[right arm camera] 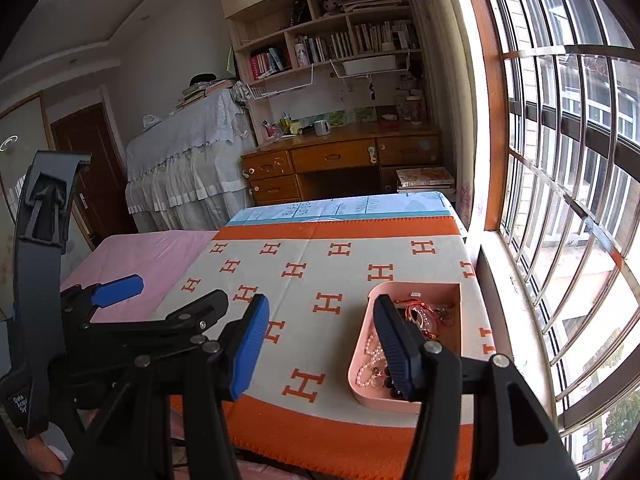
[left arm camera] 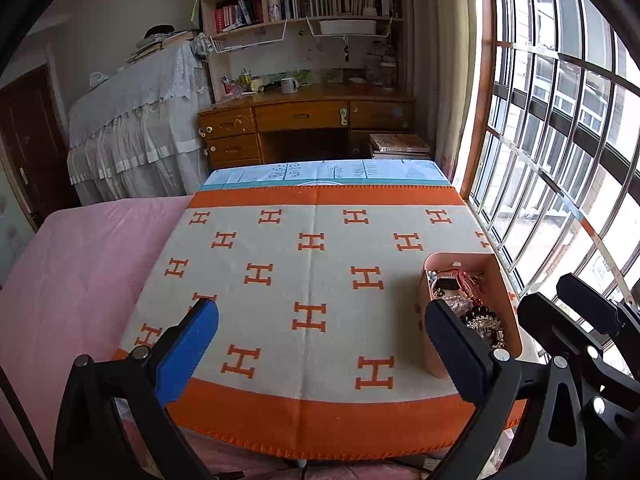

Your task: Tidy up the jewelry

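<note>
Nearest us, the left gripper (left arm camera: 322, 344) and right gripper (right arm camera: 320, 346) both stand spread wide, pinching nothing. Just beyond, the pink tray (right arm camera: 362, 364) of jewelry (right arm camera: 424, 316) lies lengthwise away from us on the blanket (left arm camera: 320, 264) (orange H letters), toward its window-side edge. The jewelry is tangled and partly hidden.

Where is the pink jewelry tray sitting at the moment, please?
In both wrist views the pink jewelry tray sits on the right part of the orange-and-cream blanket, near the edge beside the barred window.
</note>
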{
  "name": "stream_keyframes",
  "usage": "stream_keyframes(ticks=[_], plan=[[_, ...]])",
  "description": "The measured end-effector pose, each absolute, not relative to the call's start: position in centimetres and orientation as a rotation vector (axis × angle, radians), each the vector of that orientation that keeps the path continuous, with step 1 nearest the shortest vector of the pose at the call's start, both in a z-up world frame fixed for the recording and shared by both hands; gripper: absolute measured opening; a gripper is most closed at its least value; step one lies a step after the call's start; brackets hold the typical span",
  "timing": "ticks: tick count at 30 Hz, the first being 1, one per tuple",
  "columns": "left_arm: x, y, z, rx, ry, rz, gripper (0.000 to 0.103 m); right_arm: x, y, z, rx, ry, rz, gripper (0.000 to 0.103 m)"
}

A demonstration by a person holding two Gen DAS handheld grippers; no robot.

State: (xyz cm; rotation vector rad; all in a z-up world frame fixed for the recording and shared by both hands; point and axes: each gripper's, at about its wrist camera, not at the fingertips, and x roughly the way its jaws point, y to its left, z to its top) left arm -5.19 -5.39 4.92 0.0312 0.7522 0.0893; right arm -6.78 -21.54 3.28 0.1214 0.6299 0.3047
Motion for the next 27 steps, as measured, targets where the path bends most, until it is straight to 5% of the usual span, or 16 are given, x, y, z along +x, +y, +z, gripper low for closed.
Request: stream_keyframes(ticks=[27], plan=[[-5.4, -4.6, 4.6, 0.018, 0.753, 0.093, 0.102, -7.0, -20.2, 3.2, 0.113, 0.630, 0.309, 0.056]])
